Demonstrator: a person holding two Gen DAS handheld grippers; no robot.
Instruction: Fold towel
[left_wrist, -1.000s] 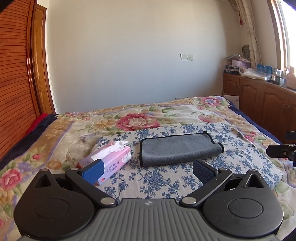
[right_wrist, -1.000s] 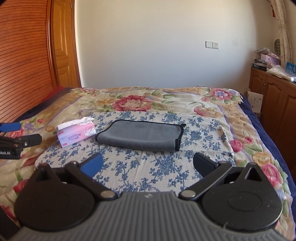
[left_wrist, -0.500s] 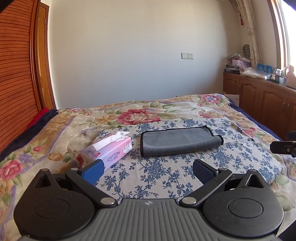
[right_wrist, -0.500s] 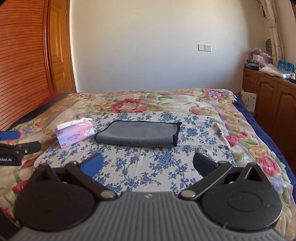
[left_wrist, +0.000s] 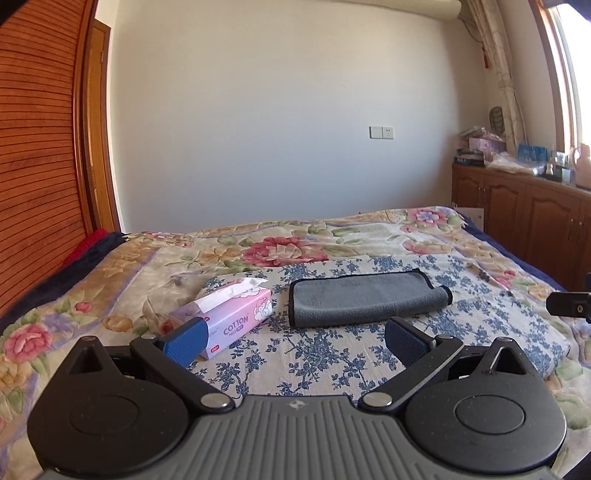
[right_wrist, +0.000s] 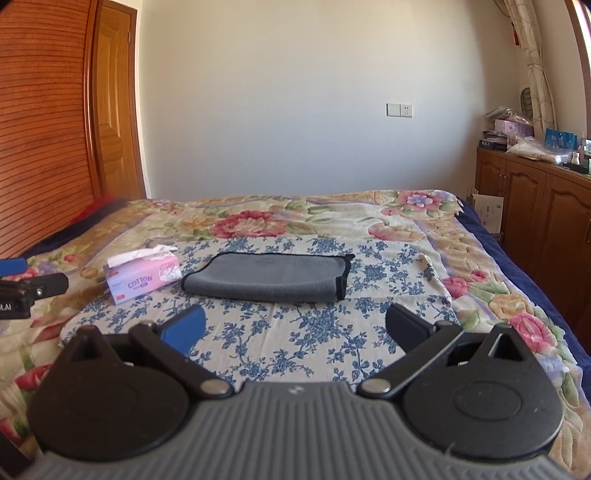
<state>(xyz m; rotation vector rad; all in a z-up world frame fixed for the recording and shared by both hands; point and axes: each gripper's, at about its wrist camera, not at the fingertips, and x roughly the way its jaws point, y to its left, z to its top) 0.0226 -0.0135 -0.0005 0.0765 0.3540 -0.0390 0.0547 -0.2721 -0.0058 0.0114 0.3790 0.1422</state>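
A grey towel with black trim (left_wrist: 364, 297) lies folded into a long flat rectangle on the blue-flowered cloth (left_wrist: 332, 354) on the bed. It also shows in the right wrist view (right_wrist: 269, 277). My left gripper (left_wrist: 295, 338) is open and empty, held above the cloth, nearer than the towel. My right gripper (right_wrist: 293, 326) is open and empty, also short of the towel. Neither touches it.
A pink cotton tissue box (left_wrist: 229, 317) lies left of the towel, also in the right wrist view (right_wrist: 142, 278). The flowered quilt (right_wrist: 480, 258) covers the bed. A wooden cabinet (right_wrist: 543, 218) stands on the right, a slatted wooden wall (left_wrist: 37, 184) on the left.
Both grippers have lifted and drawn back from the bed, so the towel sits lower and farther in both views. The towel and tissue box have not moved.
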